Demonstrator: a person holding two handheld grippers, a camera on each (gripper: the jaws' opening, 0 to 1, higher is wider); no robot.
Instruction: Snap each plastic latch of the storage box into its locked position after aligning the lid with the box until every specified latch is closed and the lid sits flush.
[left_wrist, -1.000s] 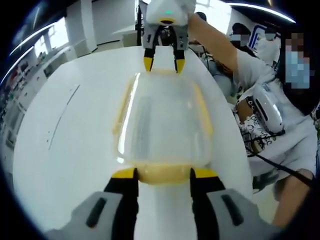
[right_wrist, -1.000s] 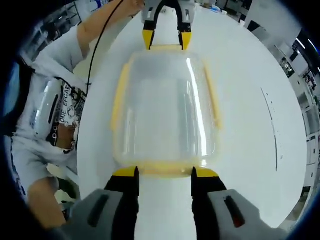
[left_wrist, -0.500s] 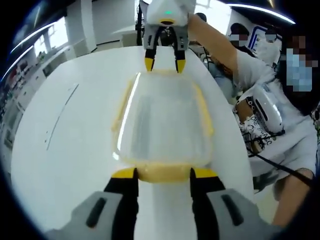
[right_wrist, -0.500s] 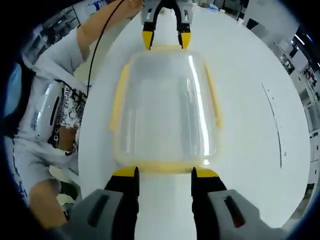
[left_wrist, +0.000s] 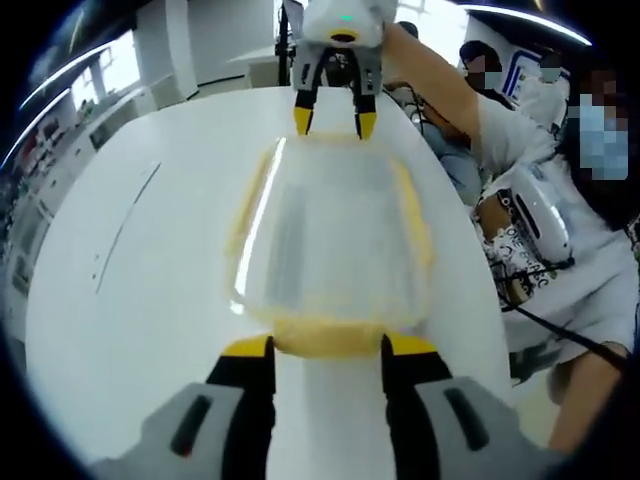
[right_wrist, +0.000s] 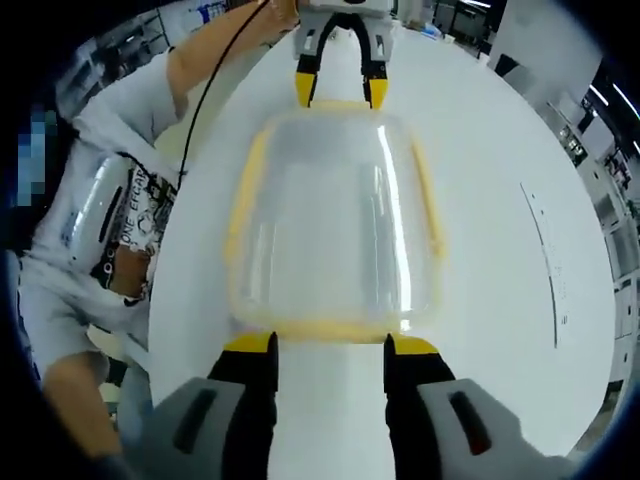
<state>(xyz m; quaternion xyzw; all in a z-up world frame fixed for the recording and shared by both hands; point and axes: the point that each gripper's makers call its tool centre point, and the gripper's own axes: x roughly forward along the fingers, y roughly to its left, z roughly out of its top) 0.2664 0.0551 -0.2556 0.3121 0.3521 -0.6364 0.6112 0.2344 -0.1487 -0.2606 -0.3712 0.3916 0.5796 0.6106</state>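
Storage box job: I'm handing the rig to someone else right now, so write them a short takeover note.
Left gripper: open, jaws straddling the yellow end latch on its side.
Right gripper: open, jaws straddling the opposite end latch.
The box rests on the white table with the clear lid on and apparently aligned.
Done: lid placed. Whether any latch has clicked cannot be told.
Left: press both end latches, check the long-side latches, confirm the lid sits flush.

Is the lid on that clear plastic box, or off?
On. The clear lid covers the box, its yellow rim showing all round. Whether the end latch between the tongs has snapped shut cannot be told.
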